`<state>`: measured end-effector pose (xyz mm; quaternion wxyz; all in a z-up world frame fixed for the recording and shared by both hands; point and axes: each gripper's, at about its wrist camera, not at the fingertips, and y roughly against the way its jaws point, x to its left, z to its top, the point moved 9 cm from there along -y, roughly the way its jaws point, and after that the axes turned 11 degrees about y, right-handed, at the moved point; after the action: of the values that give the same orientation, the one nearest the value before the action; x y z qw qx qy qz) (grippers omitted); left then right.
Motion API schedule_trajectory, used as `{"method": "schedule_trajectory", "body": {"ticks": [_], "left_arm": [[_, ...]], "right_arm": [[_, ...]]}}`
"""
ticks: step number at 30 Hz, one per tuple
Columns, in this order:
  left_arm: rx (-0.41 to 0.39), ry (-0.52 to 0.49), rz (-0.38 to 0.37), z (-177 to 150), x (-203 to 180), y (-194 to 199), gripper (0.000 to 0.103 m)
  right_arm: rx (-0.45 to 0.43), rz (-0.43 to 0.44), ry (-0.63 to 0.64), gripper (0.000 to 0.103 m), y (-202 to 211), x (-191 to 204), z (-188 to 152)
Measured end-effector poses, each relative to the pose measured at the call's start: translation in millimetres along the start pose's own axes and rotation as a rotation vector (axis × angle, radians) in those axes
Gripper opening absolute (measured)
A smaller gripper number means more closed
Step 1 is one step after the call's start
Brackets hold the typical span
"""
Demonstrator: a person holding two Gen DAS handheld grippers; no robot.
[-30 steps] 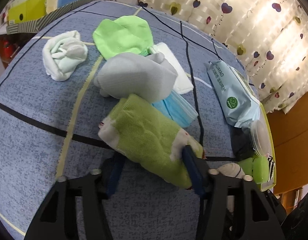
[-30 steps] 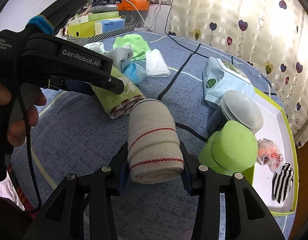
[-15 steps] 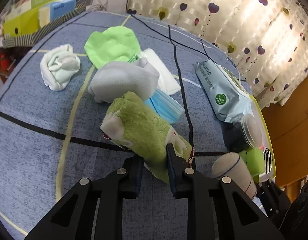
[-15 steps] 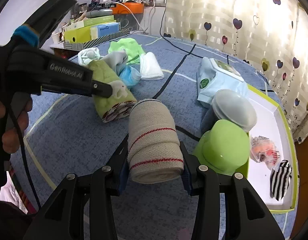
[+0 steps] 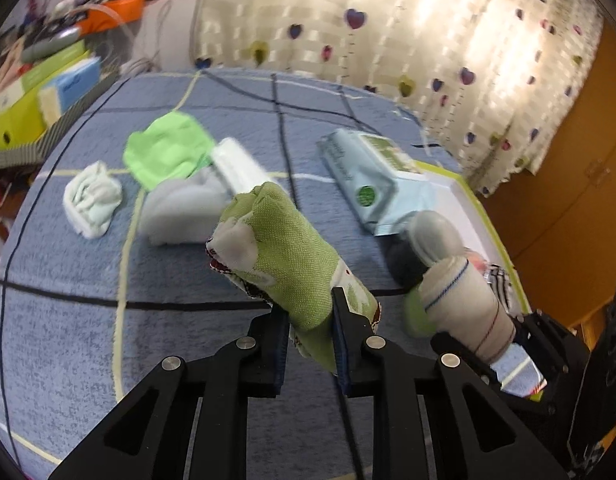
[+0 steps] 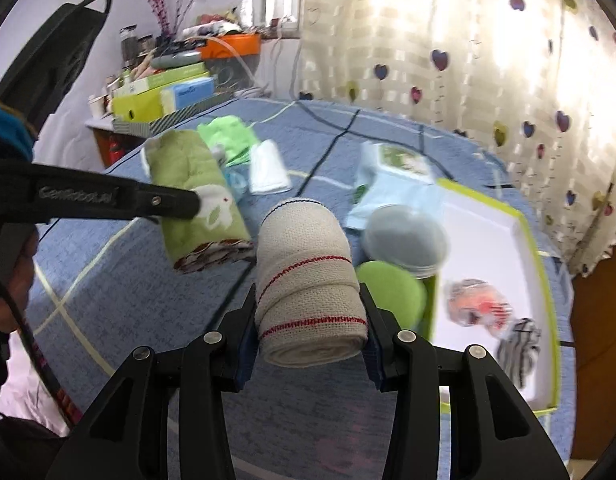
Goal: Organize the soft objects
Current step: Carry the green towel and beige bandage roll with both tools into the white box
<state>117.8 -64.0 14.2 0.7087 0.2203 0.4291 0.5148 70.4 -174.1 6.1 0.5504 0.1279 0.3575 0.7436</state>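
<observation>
My left gripper [image 5: 308, 312] is shut on a rolled green towel [image 5: 284, 248] and holds it above the blue cloth; the towel also shows in the right wrist view [image 6: 196, 196]. My right gripper [image 6: 308, 328] is shut on a beige bandage roll [image 6: 308, 280] with red stitching, lifted off the cloth; the roll shows in the left wrist view [image 5: 463, 304]. A white tray with a green rim [image 6: 491, 232] lies to the right, holding a striped piece [image 6: 515, 344] and a reddish packet [image 6: 475, 304].
On the cloth lie a grey fold [image 5: 180, 212], a bright green cloth [image 5: 164, 152], a pale balled cloth [image 5: 92, 200], a white pad [image 5: 240, 168] and a wipes pack [image 5: 371, 176]. A green container [image 6: 391, 292] and a lidded tub [image 6: 403, 240] stand by the tray. Boxes [image 5: 36, 92] line the far left edge.
My left gripper closed on the green towel and lifted it off the pile. Both grippers have risen with their loads; the right one still holds the bandage roll.
</observation>
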Motion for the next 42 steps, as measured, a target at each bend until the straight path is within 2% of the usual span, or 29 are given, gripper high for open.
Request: {"method": "schedule_trajectory", "body": {"ticks": [7,17,24,31,42], "left_arm": [[-0.006,-0.078,-0.046,7.1,-39.2,9.3,0.018],[0.034,-0.184,-0.146,18.7,-111.1,-6.1,0.018],[0.067,-0.256,-0.181,30.8,-158.3,-33.8,0.018],[0.126,-0.334,-0.213,37.5,-199.6,-74.9,0.019],[0.219,-0.371,-0.188,35.5,-218.7,-136.3,0.019]], "right_arm": [[-0.026,-0.035,-0.06,0.044,21.9,-32.4,2.0],[0.011,-0.157,-0.115,0.044,33.5,-93.7,-8.7],[0.078,-0.221,-0.189,0.044,23.7,-140.2,-31.0],[0.136,-0.247,-0.24,0.045,2.5,-171.0,-49.6],[0.219,-0.274,-0.259,0.045,-30.8,-207.1,-65.3]]}}
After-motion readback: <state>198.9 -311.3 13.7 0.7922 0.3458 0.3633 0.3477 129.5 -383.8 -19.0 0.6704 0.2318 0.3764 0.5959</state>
